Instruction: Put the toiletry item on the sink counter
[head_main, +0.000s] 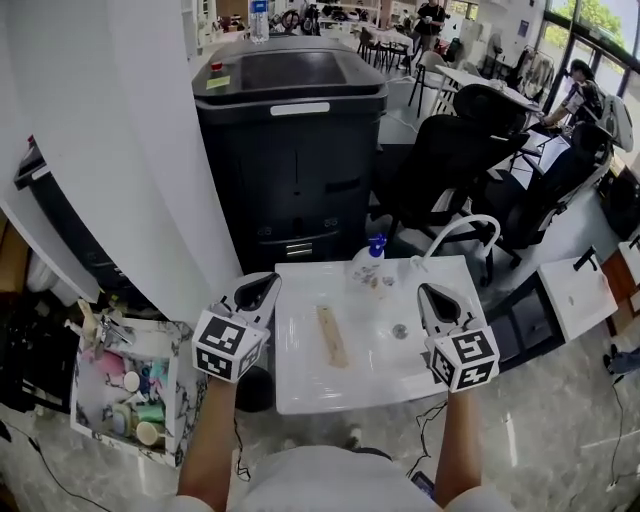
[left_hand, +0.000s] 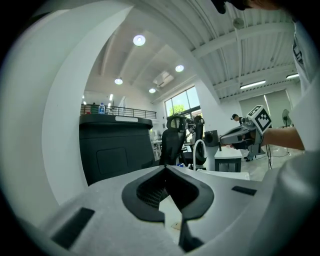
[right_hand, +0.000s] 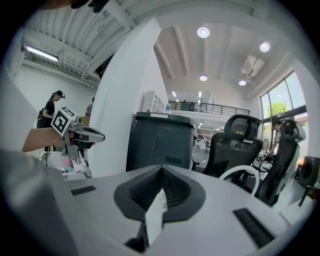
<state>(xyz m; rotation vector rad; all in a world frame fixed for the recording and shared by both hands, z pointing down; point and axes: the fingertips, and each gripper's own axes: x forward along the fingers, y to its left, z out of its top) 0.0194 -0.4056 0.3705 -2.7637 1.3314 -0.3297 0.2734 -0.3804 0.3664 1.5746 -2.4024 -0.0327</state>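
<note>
Head view: looks steeply down on a white bench (head_main: 300, 390) with a shallow sink basin set in it.
Left hand-held gripper (head_main: 270, 281): jaws together with nothing between them; held over the bench's near-left edge, pointing away from the person.
Right hand-held gripper (head_main: 425, 292): jaws together and empty; held over the bench's right side, well apart from the left one.
Toiletry item (head_main: 332, 335): a slim tan strip lying flat on the bench between the two grippers, touched by neither; its exact kind cannot be told.
Drain (head_main: 400, 330): near the item, on its right.
Tray (head_main: 185, 375): marble-patterned, left of the bench, holding small bottles and tubes.
Bottle (head_main: 372, 262): blue-capped, upright at the bench's far edge, left of the curved white faucet (head_main: 462, 232).
Black cabinet (head_main: 290, 130): beyond the bench.
Office chairs (head_main: 450, 160): far right.
</note>
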